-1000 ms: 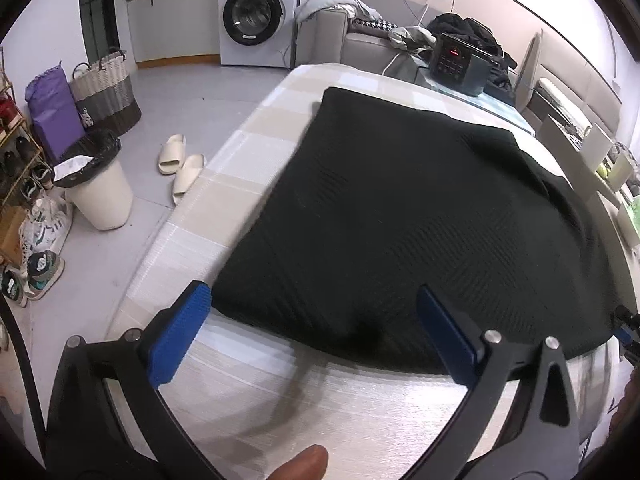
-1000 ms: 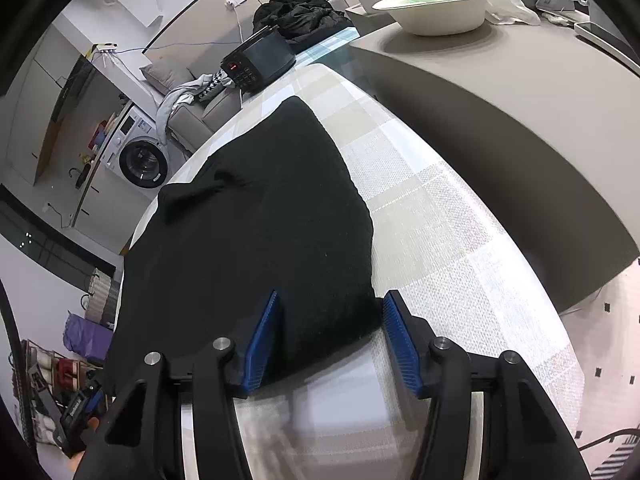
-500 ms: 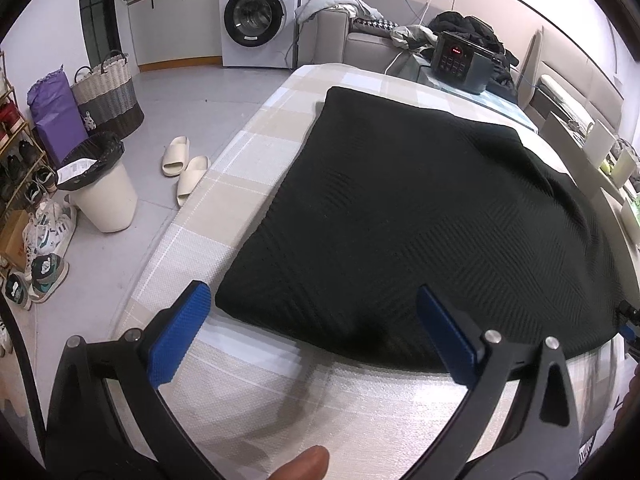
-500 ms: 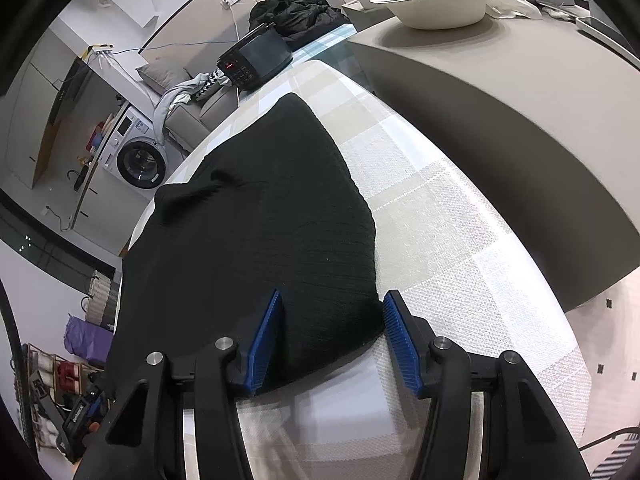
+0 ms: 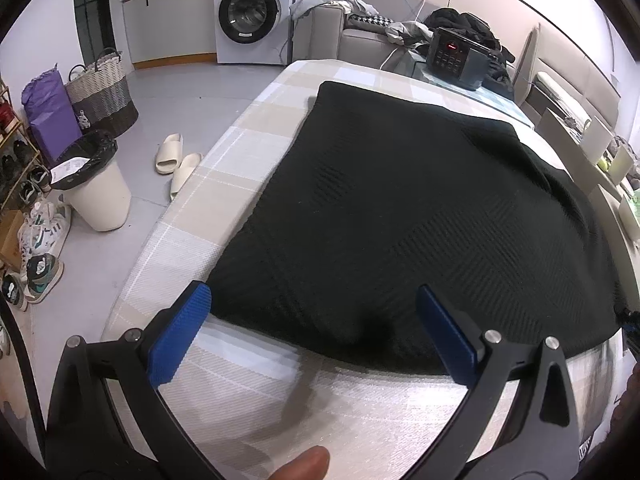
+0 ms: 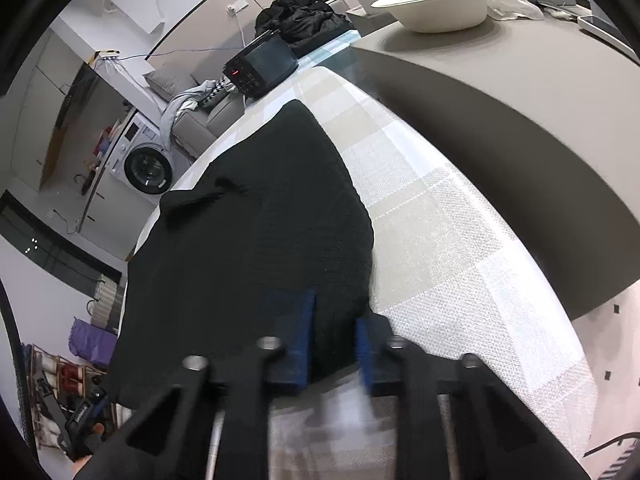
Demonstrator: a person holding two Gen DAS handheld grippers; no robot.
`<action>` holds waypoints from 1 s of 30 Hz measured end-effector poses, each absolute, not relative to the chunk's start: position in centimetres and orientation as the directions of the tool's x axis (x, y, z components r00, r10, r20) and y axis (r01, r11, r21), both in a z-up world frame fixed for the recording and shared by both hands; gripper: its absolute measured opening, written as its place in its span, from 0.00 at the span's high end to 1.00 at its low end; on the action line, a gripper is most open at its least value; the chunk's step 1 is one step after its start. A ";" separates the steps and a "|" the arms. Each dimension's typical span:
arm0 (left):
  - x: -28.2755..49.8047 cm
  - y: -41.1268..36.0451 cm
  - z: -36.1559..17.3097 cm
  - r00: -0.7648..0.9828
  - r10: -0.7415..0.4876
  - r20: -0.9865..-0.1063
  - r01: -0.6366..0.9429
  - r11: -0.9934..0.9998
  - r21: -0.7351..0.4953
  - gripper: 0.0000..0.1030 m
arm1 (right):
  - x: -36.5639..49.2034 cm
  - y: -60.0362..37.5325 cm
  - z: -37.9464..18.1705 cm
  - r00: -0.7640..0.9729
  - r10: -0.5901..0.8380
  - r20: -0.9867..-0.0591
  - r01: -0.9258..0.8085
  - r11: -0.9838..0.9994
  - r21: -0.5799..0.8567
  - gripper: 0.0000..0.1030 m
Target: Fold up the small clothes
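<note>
Our right gripper [image 6: 334, 344] has narrowed a lot since half a second ago: the blue pads [image 6: 302, 344] were set wide around the near right corner of the black garment [image 6: 256, 240], and now they squeeze in on that corner, with cloth bunched between them. The frame is motion-blurred, so we can't be sure the pinch is fully firm, but it reads as a grip on the hem.

Our left gripper [image 5: 316, 332] hasn't changed: jaws spread wide, hovering just off the near left edge of the garment, with cloth in the gap but not touched. A fingertip [image 5: 304, 462] shows at the bottom of the left view.

The garment lies flat across the checked tablecloth [image 5: 240, 148], with its far edge near the black radio [image 5: 456, 58]. It is still unfolded, with a small ruck at its far left corner in the right view.

Our judgement: the right side is secured, so the left must close on its corner before any lift and fold-over. Lifting one-sided would skew the cloth.
</note>
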State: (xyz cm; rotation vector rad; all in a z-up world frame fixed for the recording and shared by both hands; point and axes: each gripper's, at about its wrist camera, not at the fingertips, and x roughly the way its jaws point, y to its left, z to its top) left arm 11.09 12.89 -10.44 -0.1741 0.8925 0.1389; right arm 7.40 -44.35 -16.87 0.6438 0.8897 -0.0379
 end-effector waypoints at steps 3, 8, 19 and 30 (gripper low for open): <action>11.3 12.8 -10.4 0.624 0.040 -0.781 -0.185 0.978 -0.098 0.01 | 6.7 -44.1 -16.2 0.645 0.230 -0.729 0.246 0.841 0.482 0.89; 11.6 13.0 -10.5 0.619 0.030 -0.785 -0.183 0.977 -0.107 0.01 | 5.8 -44.4 -16.8 0.610 0.210 -0.764 0.232 0.875 0.425 0.80; 14.3 10.2 -9.6 0.630 -0.105 -0.770 -0.037 0.986 -0.165 0.01 | 8.1 -44.4 -14.4 0.670 0.146 -0.728 0.247 0.881 0.403 0.66; 15.1 9.7 -13.4 0.556 -0.136 -0.820 0.018 0.988 -0.152 0.01 | 11.2 -44.3 -16.4 0.590 0.071 -0.804 0.265 0.924 0.276 0.92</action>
